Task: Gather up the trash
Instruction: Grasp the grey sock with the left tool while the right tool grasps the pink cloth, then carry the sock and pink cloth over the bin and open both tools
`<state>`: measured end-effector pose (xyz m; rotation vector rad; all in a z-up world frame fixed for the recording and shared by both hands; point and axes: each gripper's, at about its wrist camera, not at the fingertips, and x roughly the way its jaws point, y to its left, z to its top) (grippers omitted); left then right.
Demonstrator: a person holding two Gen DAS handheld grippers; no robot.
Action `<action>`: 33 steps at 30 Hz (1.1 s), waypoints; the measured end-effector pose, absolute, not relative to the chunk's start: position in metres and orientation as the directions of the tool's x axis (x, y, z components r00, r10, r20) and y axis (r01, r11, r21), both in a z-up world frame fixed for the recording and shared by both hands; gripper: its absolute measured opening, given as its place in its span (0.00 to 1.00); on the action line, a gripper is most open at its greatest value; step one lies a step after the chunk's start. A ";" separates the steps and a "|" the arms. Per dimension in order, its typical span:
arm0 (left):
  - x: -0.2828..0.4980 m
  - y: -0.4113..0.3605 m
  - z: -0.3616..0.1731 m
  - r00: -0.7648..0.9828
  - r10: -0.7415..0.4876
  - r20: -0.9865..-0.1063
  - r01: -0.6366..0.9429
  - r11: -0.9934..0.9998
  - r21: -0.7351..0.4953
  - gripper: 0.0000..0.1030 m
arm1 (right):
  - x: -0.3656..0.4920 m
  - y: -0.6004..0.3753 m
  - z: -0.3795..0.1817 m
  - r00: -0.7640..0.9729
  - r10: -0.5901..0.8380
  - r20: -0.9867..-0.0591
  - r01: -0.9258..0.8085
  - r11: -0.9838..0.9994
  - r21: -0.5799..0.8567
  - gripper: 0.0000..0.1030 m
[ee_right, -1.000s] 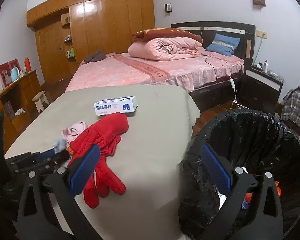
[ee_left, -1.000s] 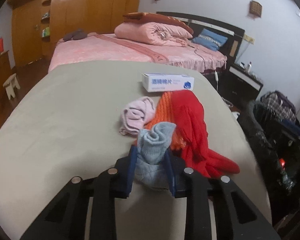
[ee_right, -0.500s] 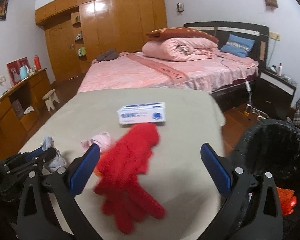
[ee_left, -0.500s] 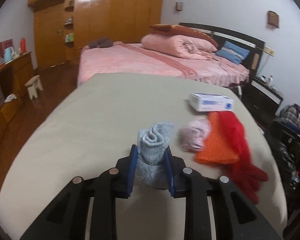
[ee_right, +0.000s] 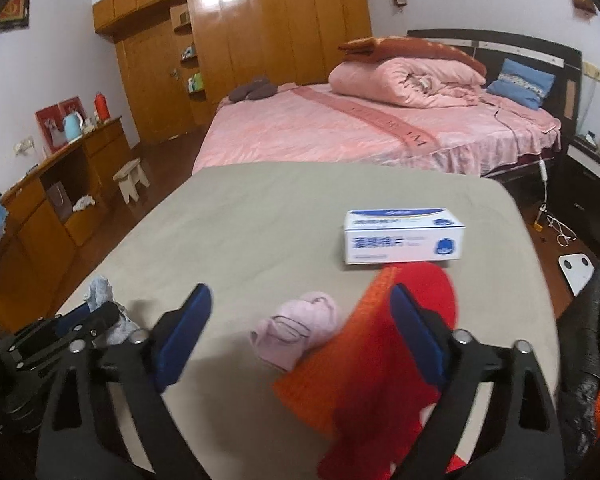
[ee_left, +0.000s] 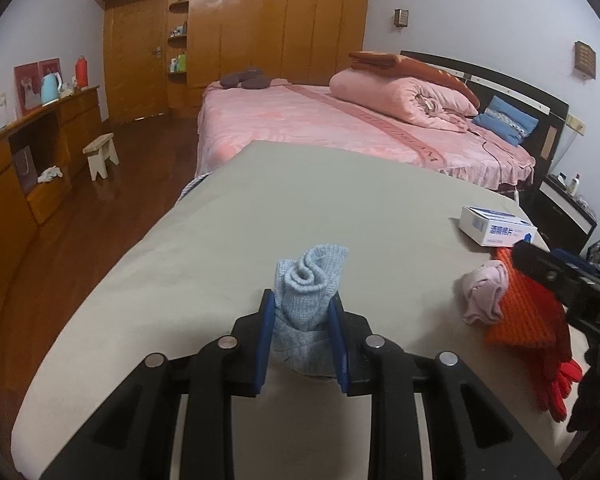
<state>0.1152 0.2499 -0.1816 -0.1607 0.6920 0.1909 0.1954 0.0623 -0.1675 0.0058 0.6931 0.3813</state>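
Observation:
My left gripper is shut on a light blue sock, held above the beige table; the sock also shows in the right wrist view. My right gripper is open and empty, hovering over a pink sock, an orange knit cloth and red gloves. In the left wrist view the pink sock, orange cloth and red gloves lie at the right. A white and blue box stands behind them.
The black trash bag's rim shows at the right edge beside the table. A pink bed stands beyond the table. A wooden cabinet and small stool are at the left. A dark nightstand is at the right.
My left gripper has carried the blue sock left, away from the clothing pile. My right gripper has swung left from over the trash bag to above the pink sock and red gloves.

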 end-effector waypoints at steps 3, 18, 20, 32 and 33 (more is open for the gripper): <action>0.118 0.254 -0.184 0.753 0.118 -0.647 -0.230 0.969 -0.091 0.25 | 0.201 0.071 -0.175 0.686 0.340 -0.644 -0.342 0.931 0.127 0.77; 0.123 0.263 -0.191 0.742 0.105 -0.662 -0.238 0.965 -0.114 0.25 | 0.208 0.084 -0.204 0.624 0.289 -0.726 -0.332 0.939 0.088 0.48; 0.124 0.261 -0.190 0.742 0.106 -0.662 -0.234 0.966 -0.107 0.25 | 0.208 0.083 -0.206 0.625 0.283 -0.727 -0.329 0.941 0.084 0.42; 0.120 0.247 -0.176 0.765 0.089 -0.638 -0.201 0.974 -0.104 0.25 | 0.207 0.060 -0.184 0.644 0.334 -0.688 -0.343 0.930 0.131 0.36; 0.120 0.245 -0.175 0.766 0.087 -0.637 -0.198 0.974 -0.106 0.25 | 0.206 0.058 -0.181 0.645 0.341 -0.684 -0.344 0.929 0.138 0.36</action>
